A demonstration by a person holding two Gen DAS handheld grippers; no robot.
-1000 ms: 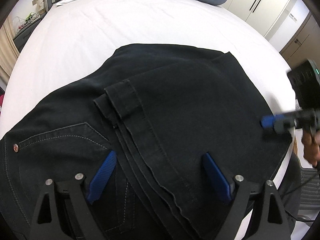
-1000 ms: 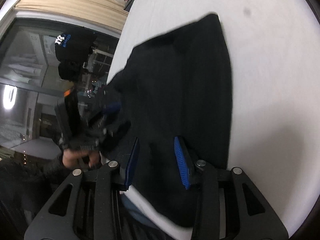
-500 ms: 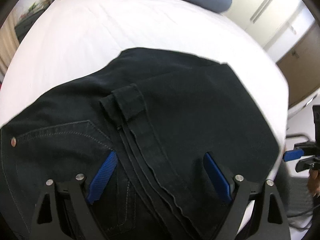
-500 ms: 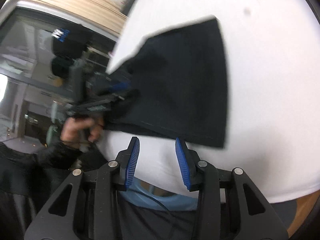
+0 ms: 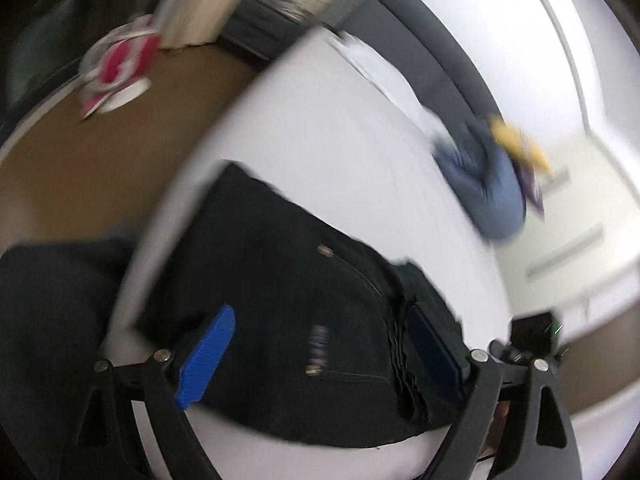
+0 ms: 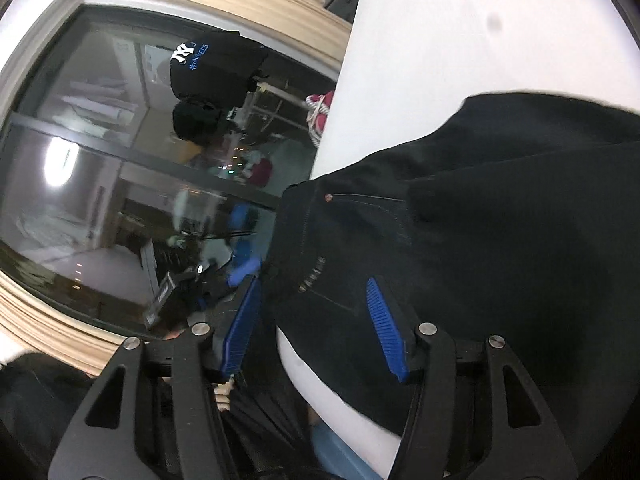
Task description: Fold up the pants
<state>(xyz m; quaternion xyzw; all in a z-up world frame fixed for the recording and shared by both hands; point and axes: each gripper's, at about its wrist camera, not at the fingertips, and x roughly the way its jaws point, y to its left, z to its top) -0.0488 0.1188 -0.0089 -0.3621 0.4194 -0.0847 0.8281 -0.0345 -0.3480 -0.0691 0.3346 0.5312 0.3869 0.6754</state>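
- Pants [image 5: 304, 320]: dark denim, folded into a compact stack at the near edge of the white bed [image 5: 340, 140]; hem layers lie over the pocket panel, as half a second ago.
- Left gripper [image 5: 320, 354]: jaws spread wide, nothing pinched; blue pads [image 5: 206, 356] hang over the stack, one on each side of the pocket panel.
- View from the left wrist now blurred and rolled over compared with a second ago; floor and a red-and-white object [image 5: 116, 68] newly in sight far left, so the hand looks to be swinging off the cloth.
- Right gripper [image 6: 316, 326]: jaws opening, wider than a second ago; no cloth pressed between the pads, though the stack's near corner lies in the gap beyond them.
- Right view back over the pants after showing mostly bare sheet half a second ago; window [image 6: 120, 160] with reflections at far left.
- Blue pillow [image 5: 492, 196] at the far right of the bed, well apart from the stack.
- Reading for the task: fold seems laid and both tools free of the cloth; likely a last tidy-up or nothing left.
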